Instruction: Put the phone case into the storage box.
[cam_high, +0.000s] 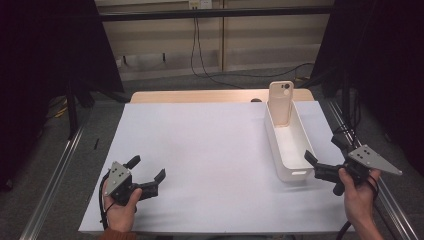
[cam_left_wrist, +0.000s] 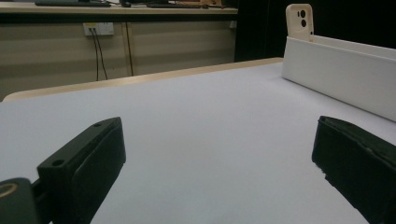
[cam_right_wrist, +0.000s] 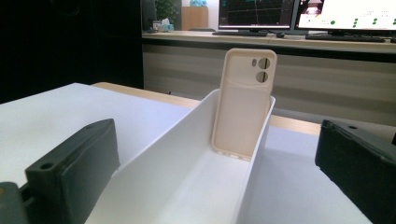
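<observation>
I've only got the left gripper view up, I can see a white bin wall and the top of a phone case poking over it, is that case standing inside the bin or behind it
Observer: Inside. The phone case stands in the white bin, leaning on its far end wall.
Operator: Anything else in the bin?
Observer: No, the right gripper view shows the rest of its floor bare.
Operator: Where's the other hand?
Observer: The right tongs are at the bin's near end, on the right side of the table, jaws wide apart with nothing between them.
Operator: And mine?
Observer: The left tongs sit near the front left of the white mat, also open.
</observation>
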